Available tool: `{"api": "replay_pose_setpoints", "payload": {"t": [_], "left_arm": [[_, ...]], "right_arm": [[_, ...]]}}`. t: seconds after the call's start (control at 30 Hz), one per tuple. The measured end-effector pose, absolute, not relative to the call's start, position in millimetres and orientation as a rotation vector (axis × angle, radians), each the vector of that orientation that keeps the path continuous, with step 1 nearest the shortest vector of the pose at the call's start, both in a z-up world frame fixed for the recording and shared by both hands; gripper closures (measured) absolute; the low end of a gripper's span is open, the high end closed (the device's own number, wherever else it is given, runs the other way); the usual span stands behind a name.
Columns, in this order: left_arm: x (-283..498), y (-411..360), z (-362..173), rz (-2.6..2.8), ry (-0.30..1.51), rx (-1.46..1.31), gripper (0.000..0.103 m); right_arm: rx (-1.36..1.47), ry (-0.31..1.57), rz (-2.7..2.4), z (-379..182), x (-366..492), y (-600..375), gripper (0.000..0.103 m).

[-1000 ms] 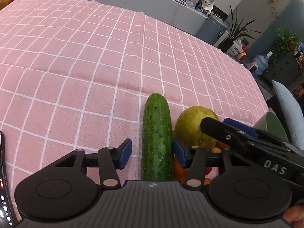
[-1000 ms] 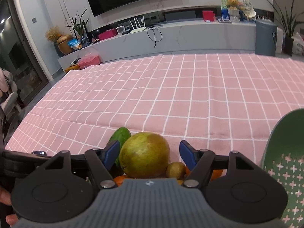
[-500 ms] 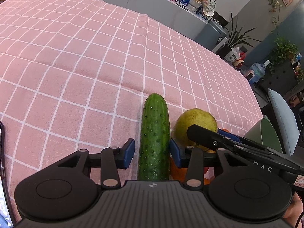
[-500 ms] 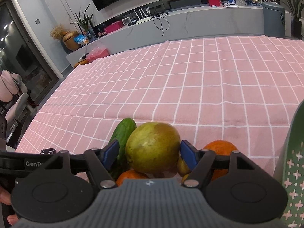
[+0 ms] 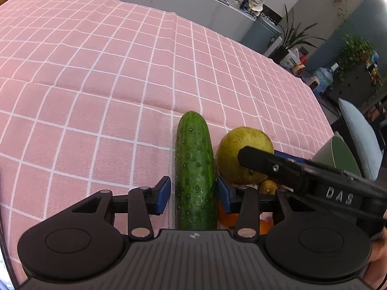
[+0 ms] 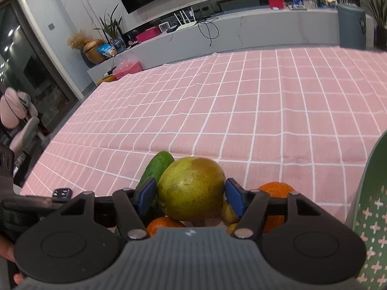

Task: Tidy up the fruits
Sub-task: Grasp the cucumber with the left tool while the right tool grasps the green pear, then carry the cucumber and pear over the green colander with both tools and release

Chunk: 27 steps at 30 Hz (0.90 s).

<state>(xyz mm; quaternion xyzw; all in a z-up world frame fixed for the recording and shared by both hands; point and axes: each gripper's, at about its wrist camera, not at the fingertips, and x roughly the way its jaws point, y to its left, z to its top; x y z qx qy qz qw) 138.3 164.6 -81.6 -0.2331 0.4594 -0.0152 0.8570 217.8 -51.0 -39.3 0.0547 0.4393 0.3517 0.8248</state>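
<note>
Left tool [image 5: 192,194]: closing astride cucumber [image 5: 194,169], near pad not yet pressing, positioned for lifting. Right tool [image 6: 191,197]: closing around pear [image 6: 191,188], pads at its flanks; oranges [image 6: 275,191] beneath, green basket [image 6: 370,205] rightward, likely destination.

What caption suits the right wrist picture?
Right gripper closing its jaws around a green-yellow pear beside a cucumber on pink cloth.

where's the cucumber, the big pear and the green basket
cucumber [image 5: 194,166], left wrist view, middle of its bumpy skin
big pear [image 6: 192,188], right wrist view, centre of its front face
green basket [image 6: 372,217], right wrist view, patterned wall at the right edge
</note>
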Motion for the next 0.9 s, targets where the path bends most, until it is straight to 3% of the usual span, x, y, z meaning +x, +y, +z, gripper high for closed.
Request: {"api": "replay_pose_setpoints", "payload": {"t": [0.03, 0.2, 0.5, 0.67, 0.9], "left_arm": [[137.5, 164.3, -80.5, -0.037, 0.957, -0.482, 0.061], [127.4, 172.3, -73.3, -0.002, 0.921, -0.490, 0.064], [131.3, 140.4, -66.6, -0.018, 0.903, -0.217, 0.058], [138.2, 135.1, -70.8, -0.051, 0.926, -0.222, 0.057], [143.8, 137.2, -81.6, -0.069, 0.949, -0.319, 0.055]], "right_arm": [[0.121, 0.936, 0.748, -39.9, 218.6, -51.0, 0.042], [0.111, 0.929, 0.751, -38.9, 218.0, -54.6, 0.041], [0.080, 0.918, 0.757, -38.7, 215.2, -47.5, 0.038], [0.084, 0.932, 0.764, -42.4, 217.6, -40.1, 0.031], [0.045, 0.945, 0.758, -50.5, 220.8, -25.8, 0.033]]}}
